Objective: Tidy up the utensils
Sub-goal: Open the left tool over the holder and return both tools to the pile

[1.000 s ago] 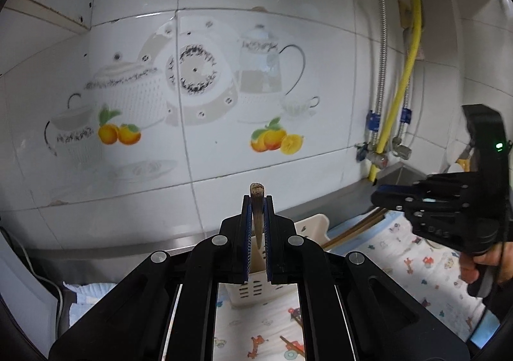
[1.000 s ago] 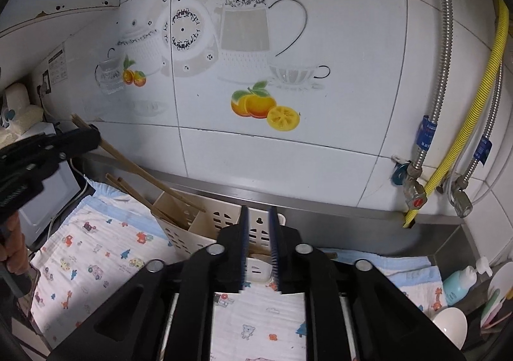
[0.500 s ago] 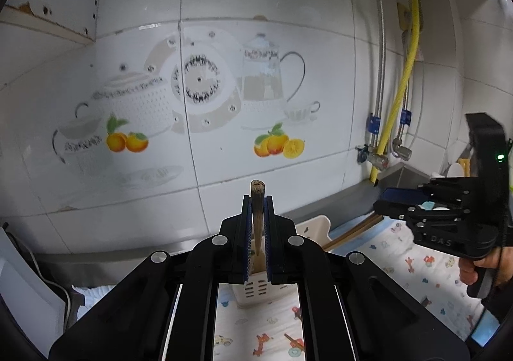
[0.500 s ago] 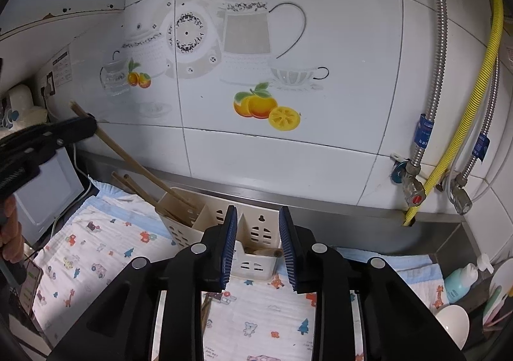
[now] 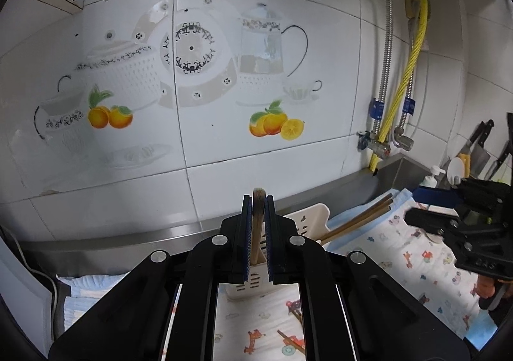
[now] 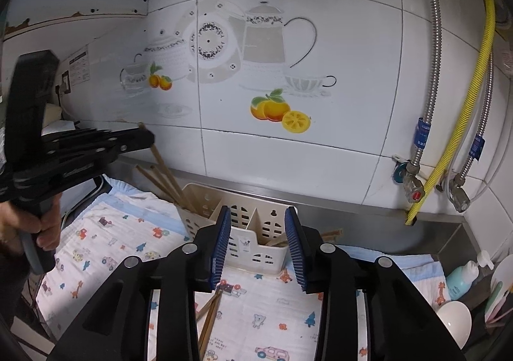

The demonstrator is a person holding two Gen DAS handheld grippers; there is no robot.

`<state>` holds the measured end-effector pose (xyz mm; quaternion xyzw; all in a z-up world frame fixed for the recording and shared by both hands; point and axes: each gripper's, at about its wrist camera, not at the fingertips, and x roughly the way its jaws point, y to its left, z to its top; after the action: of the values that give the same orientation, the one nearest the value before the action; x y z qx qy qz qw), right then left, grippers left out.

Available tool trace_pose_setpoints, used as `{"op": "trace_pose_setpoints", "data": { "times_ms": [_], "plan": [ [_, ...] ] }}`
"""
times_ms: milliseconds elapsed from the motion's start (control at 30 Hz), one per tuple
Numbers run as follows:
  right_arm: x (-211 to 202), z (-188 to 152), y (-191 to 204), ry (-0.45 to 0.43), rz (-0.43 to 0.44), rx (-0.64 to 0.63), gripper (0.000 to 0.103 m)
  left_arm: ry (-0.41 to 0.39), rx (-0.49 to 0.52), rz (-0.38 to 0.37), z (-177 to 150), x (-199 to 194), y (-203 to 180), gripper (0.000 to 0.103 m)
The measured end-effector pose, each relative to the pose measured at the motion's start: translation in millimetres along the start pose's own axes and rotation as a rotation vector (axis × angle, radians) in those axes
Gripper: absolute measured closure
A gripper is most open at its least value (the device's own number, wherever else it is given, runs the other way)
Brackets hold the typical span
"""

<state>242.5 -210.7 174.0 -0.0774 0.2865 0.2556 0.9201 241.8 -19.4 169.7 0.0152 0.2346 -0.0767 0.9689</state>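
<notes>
A cream slotted utensil holder stands on the patterned cloth by the wall; it also shows in the left wrist view. Several brown chopsticks lean out of its left compartment. My left gripper is shut on one brown chopstick, held above the holder's left compartment with its lower end toward it; this gripper also shows in the right wrist view. My right gripper is open and empty, just in front of the holder. Loose chopsticks lie on the cloth below it.
A cartoon-print cloth covers the counter. Yellow and steel hoses with valves run down the right wall. A soap bottle and white bowl sit at right. Knives hang on the far right wall.
My right gripper has opened wide and come lower and closer to the holder. My left gripper has moved toward the holder, still holding the chopstick.
</notes>
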Motion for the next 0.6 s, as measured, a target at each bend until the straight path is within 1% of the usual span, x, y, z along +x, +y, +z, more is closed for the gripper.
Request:
{"op": "trace_pose_setpoints", "data": {
  "times_ms": [167,333,500,600],
  "plan": [
    [-13,-14,5,-0.002,0.016,-0.003,0.067,-0.016,-0.009,-0.011,0,-7,0,0.096],
    [-32,-37,15,-0.005,0.049,0.005,0.067,-0.047,-0.007,-0.017,-9,-32,-2,0.095],
    [-50,-67,30,0.007,0.068,0.003,0.067,-0.045,-0.011,-0.029,-29,-55,-4,0.095],
    [-63,-89,40,0.010,0.082,0.009,0.067,-0.027,-0.016,-0.039,-49,-67,-6,0.094]
  ]
}}
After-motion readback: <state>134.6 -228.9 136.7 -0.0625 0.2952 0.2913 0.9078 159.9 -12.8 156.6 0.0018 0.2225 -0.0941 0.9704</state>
